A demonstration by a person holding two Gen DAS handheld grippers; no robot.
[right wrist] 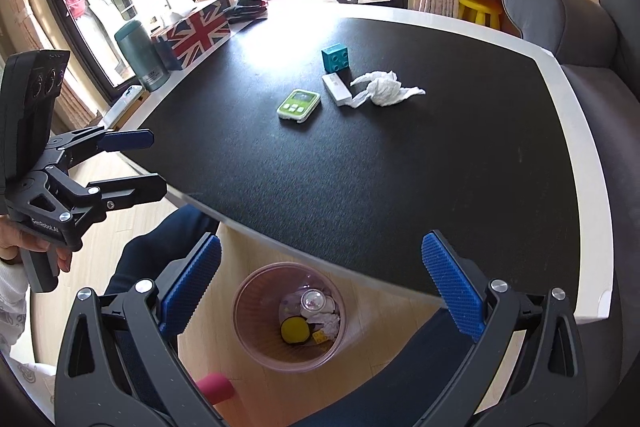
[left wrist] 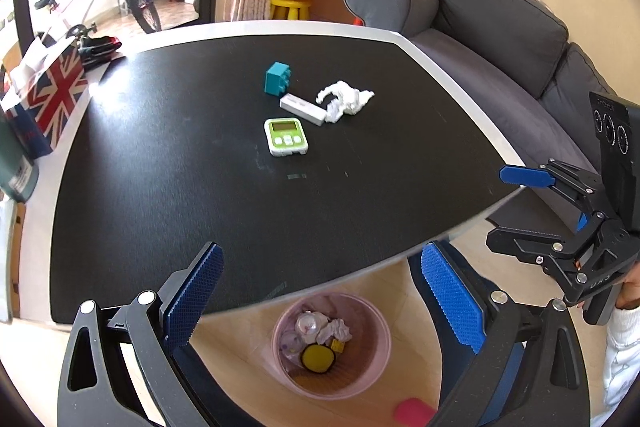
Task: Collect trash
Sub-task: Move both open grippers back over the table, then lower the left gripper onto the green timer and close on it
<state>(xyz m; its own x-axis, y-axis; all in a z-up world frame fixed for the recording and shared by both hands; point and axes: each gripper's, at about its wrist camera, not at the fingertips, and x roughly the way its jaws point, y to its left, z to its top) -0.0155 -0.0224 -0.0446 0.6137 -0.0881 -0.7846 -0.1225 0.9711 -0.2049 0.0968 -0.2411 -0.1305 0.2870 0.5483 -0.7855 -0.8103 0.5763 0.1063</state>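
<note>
A: Starting at the jaws: both pairs are spread wide with nothing between them. The left gripper and the right gripper hover side by side past the near edge of the table, above the floor.

B: And directly below them?

A: A pink bin stands on the floor just under that near edge. It already holds crumpled paper, a clear round thing and a yellow disc, so I judge part of the collecting done.

B: What is left on top?

A: A crumpled tissue lies toward the far edge, right of middle, and it looks like the one clear piece of trash. It touches one end of a white test strip, which may count as trash too; I cannot tell. A teal block sits just behind the strip, and a green timer lies just in front of it, nearer the grippers.

B: Anything else?

A: A flag-printed tissue box and a dark flask stand along the left edge, well apart from the tissue. A grey sofa runs beyond the right edge.

B: So the next step?

A: Probably a reach across for the tissue, then a drop into the bin.
</note>
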